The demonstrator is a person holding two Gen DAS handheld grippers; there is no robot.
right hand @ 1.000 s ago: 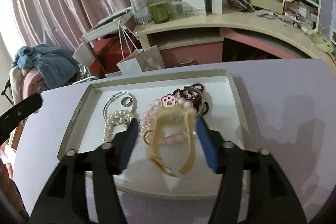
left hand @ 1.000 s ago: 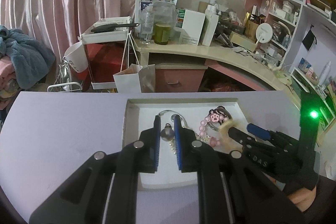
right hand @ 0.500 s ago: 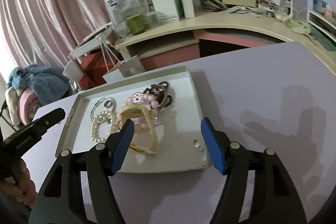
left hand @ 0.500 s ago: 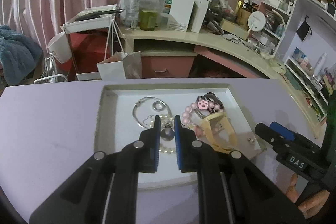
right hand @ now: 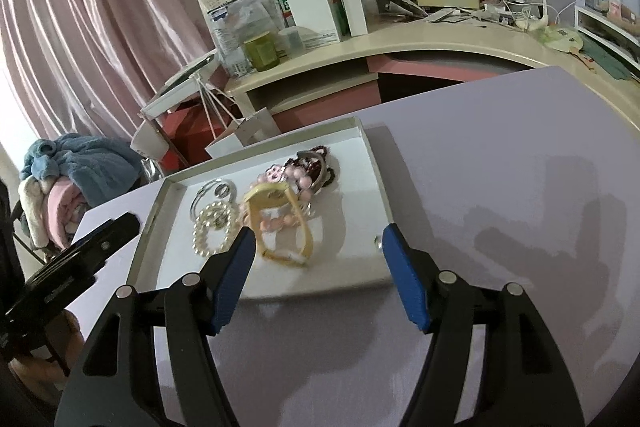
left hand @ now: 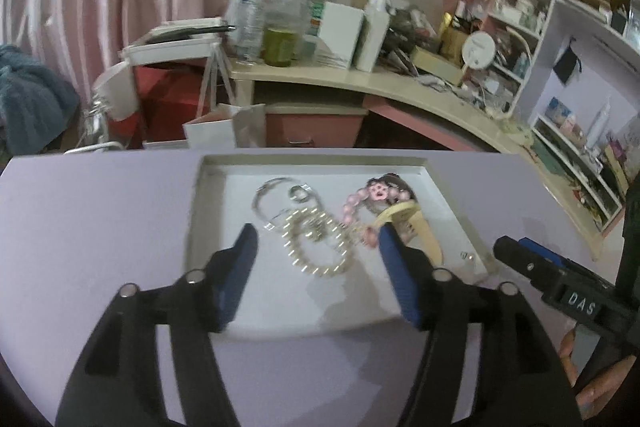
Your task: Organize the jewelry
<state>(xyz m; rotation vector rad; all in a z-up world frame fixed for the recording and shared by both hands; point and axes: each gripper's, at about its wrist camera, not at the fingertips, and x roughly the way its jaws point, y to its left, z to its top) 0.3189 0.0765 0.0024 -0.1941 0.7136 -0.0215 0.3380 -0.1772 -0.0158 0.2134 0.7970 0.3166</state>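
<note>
A shallow white tray (left hand: 212, 211) (right hand: 372, 163) on the lilac table holds a pearl bracelet (left hand: 316, 247) (right hand: 210, 227), a silver bangle (left hand: 266, 201) (right hand: 204, 193), a pink bead bracelet with a paw charm (left hand: 378, 191) (right hand: 296, 179), a yellow band (left hand: 420, 227) (right hand: 276, 223) and a small stud (left hand: 466, 255) (right hand: 377, 239). My left gripper (left hand: 318, 247) is open and empty above the pearl bracelet. My right gripper (right hand: 320, 245) is open and empty at the tray's near edge; it also shows in the left wrist view (left hand: 516, 255).
A cluttered curved desk (left hand: 400, 87) with boxes, bottles and a round mirror stands behind the table. Shelves (left hand: 580, 27) line the right wall. A paper bag (left hand: 224, 131) and a cart (left hand: 160, 67) stand beyond the table's far edge.
My left gripper was shut on a small silver pendant and has now opened; the pendant is no longer between its fingers. My right gripper has drawn back from over the yellow band.
</note>
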